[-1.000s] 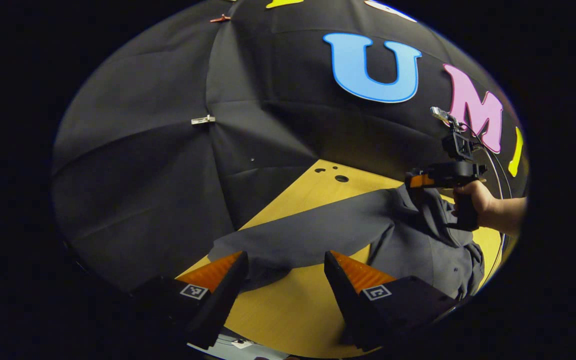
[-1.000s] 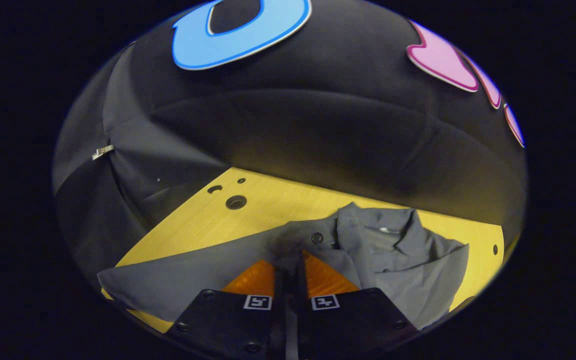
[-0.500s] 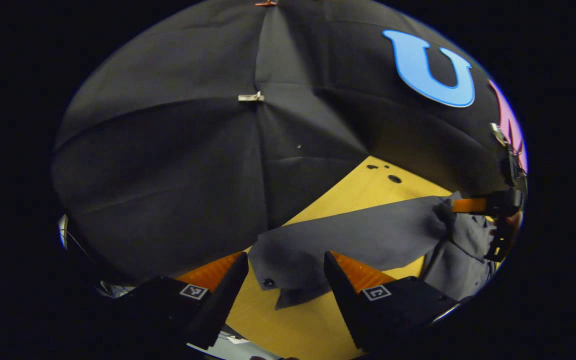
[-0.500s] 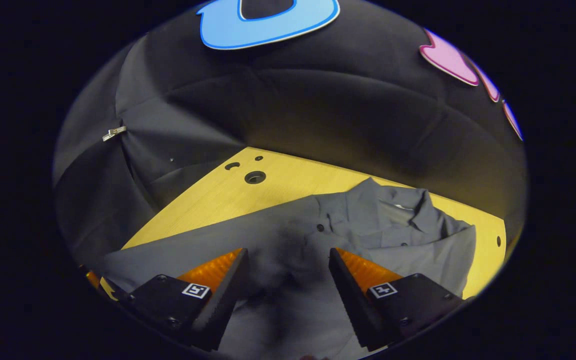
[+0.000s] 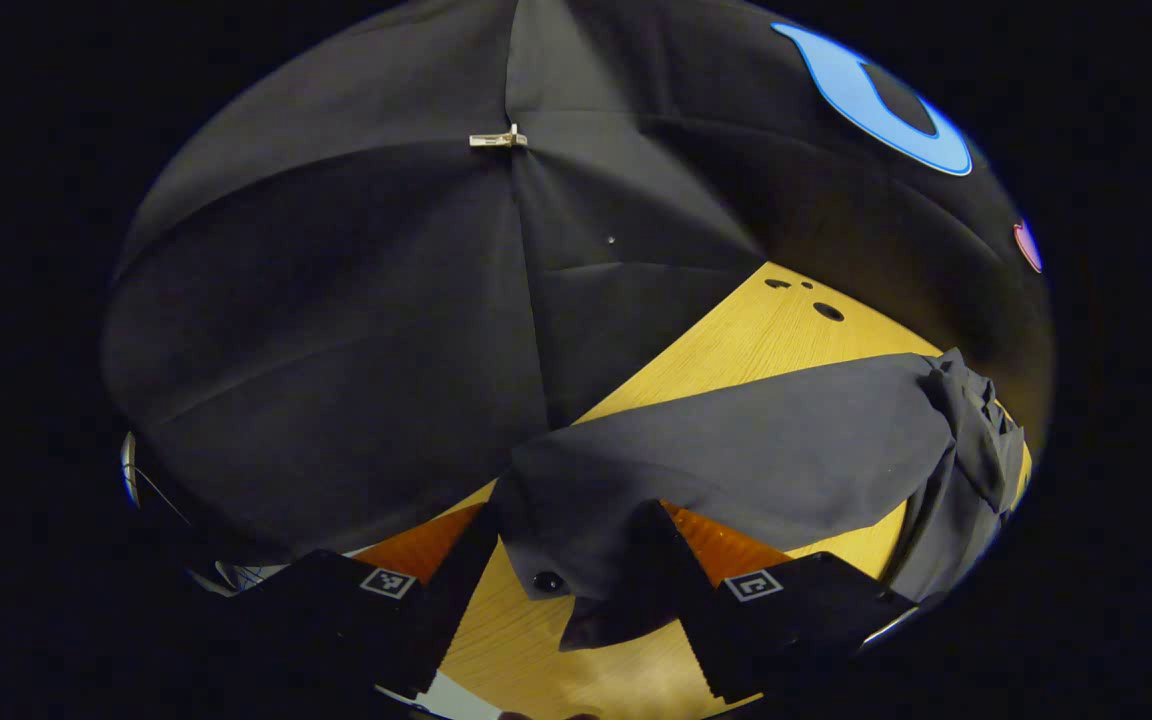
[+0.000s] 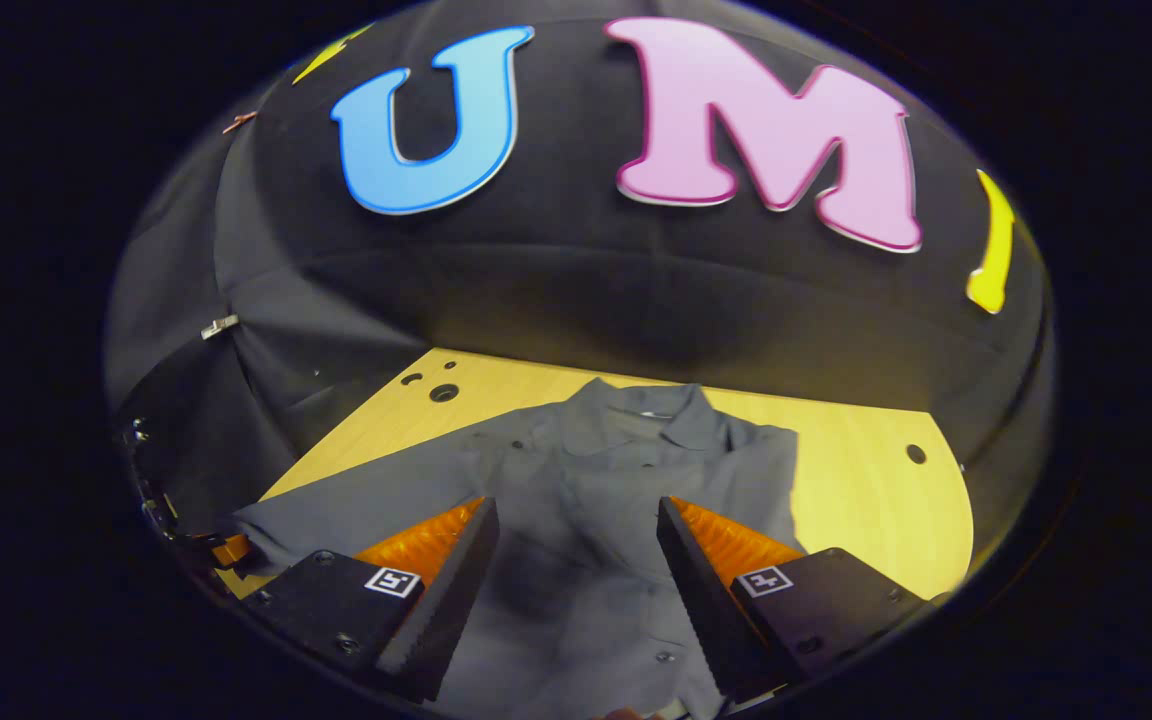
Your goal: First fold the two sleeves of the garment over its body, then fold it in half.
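Left gripper (image 5: 566, 560) spread wide, sleeve (image 5: 736, 460) cuff lying between its fingers on the table (image 5: 756, 330). Right gripper (image 6: 576, 560) likewise released, hovering above the shirt (image 6: 616, 470) body spread ahead.

Grey buttoned shirt (image 6: 596, 480) flat on table, sleeve (image 5: 736, 460) outstretched.

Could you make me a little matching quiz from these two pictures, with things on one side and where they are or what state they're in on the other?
Things:
1. sleeve cuff
2. collar
3. right gripper
4. round holes

Places or states:
A. in the bare wooden table, near its far left corner
B. jaws wide apart, hovering over the shirt's body
C. lying between the left gripper's open jaws
D. at the shirt's far end, towards the booth wall

Pairs: 1-C, 2-D, 3-B, 4-A
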`<control>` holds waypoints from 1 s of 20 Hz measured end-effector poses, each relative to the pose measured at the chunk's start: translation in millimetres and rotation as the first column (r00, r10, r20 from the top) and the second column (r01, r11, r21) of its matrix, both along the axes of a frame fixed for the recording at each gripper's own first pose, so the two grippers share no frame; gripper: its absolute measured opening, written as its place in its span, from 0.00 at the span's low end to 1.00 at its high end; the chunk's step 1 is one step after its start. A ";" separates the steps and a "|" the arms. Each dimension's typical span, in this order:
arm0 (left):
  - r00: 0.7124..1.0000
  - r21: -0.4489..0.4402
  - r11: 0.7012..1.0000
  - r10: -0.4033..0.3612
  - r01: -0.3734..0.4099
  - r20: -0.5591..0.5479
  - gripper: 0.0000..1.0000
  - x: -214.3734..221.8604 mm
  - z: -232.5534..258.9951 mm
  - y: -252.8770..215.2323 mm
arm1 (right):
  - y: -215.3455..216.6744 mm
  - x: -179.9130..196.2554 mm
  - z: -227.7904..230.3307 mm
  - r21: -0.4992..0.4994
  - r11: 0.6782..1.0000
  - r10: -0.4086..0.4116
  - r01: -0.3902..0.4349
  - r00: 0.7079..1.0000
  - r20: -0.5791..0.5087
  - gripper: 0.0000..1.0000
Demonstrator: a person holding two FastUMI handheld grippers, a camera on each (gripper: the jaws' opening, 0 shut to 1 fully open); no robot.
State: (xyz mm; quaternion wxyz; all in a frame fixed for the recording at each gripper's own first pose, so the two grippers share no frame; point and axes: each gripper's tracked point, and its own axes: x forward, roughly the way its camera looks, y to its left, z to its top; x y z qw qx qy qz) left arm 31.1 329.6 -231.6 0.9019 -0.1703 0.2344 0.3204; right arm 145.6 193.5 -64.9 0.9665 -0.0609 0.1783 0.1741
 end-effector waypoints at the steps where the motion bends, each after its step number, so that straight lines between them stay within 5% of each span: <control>1: 1.000 -0.010 1.000 -0.003 0.003 -0.016 0.96 5.3 -6.3 0.0 | -17.7 -7.2 5.1 -0.003 1.000 -0.021 0.021 1.000 0.013 0.98; 5: 0.998 -0.021 0.999 -0.030 0.029 -0.050 0.94 21.8 -15.4 -2.7 | -82.1 -41.2 14.9 -0.006 0.994 -0.107 0.107 0.994 0.032 0.98; 9: 0.998 -0.009 0.998 -0.055 0.055 -0.043 0.73 29.8 -12.3 -9.4 | -130.0 -64.9 9.3 0.018 0.982 -0.187 0.187 0.982 0.002 0.98; 10: 0.997 -0.005 0.998 -0.067 0.067 -0.039 0.65 33.9 -10.3 -11.0 | -140.8 -68.2 6.4 0.024 0.979 -0.205 0.205 0.979 -0.007 0.98; 13: 0.996 0.002 0.997 -0.082 0.083 -0.031 0.17 42.2 -9.5 -16.6 | -174.2 -70.9 10.3 0.042 0.965 -0.259 0.258 0.966 0.009 0.98; 16: 0.997 -0.015 0.997 -0.078 0.078 -0.026 0.07 43.6 -5.2 -23.3 | -203.7 -77.1 14.0 0.032 0.959 -0.282 0.281 0.959 0.021 0.98; 20: 0.994 0.018 0.996 -0.091 0.090 0.053 0.06 51.4 40.2 -40.0 | -226.3 -71.3 10.4 0.040 0.958 -0.286 0.285 0.958 0.015 0.98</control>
